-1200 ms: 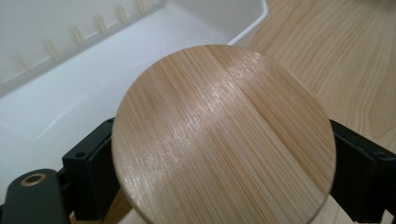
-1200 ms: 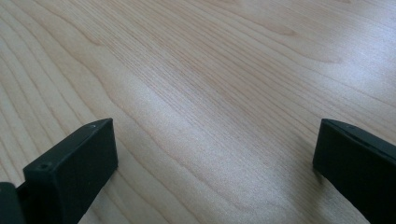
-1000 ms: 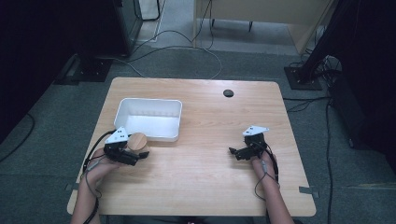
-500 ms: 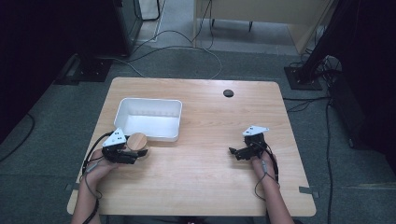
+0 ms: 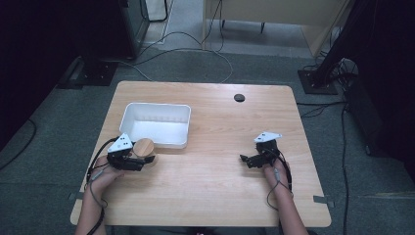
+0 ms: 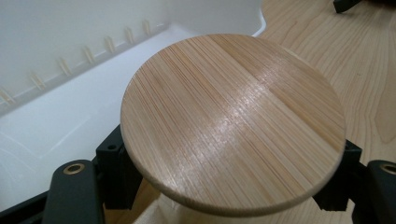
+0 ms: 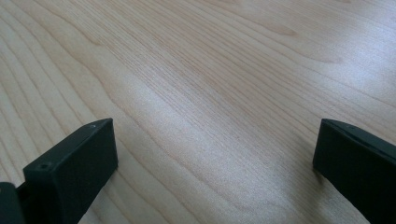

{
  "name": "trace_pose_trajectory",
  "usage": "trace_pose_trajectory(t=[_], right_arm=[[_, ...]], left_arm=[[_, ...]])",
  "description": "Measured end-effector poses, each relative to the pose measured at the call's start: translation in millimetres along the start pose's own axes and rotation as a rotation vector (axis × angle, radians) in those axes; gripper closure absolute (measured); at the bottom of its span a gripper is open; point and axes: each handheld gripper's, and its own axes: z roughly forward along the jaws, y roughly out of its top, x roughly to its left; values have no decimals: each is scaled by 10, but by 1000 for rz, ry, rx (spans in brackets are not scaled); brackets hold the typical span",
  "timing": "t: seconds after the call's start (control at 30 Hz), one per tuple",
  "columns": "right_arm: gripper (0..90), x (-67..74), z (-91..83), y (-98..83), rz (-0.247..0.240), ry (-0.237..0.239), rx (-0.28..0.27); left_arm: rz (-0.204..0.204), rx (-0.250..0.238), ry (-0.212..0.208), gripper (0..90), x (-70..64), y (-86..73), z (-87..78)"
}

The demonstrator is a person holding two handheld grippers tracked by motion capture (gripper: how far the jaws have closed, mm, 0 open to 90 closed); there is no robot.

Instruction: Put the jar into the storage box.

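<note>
While the left gripper has just closed its jaws on the wooden-lidded jar, which stands on the table just beside the white tray, the right gripper rests with jaws spread over bare wood.
</note>
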Motion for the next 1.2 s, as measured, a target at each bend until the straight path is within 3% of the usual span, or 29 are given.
trace_pose_trajectory(t=[0.13, 0.37, 0.47, 0.6, 0.8, 1.03, 1.2], right_arm=[[0, 0, 0, 0, 0, 0, 0], [0, 0, 0, 0, 0, 0, 0], [0, 0, 0, 0, 0, 0, 0], [0, 0, 0, 0, 0, 0, 0], [0, 0, 0, 0, 0, 0, 0], [0, -1, 0, 0, -1, 0, 0], [0, 0, 0, 0, 0, 0, 0]], left_arm=[[-13, -20, -15, 258, 3, 17, -24], [-12, -15, -5, 258, -14, 93, -79], [-10, -2, 7, 258, -26, 141, -103], [-38, 27, 35, 258, -18, 210, -155], [-62, 22, 55, 258, -13, 275, -215], [-58, 15, 86, 258, -35, 357, -281], [-76, 10, 139, 258, -39, 426, -320]])
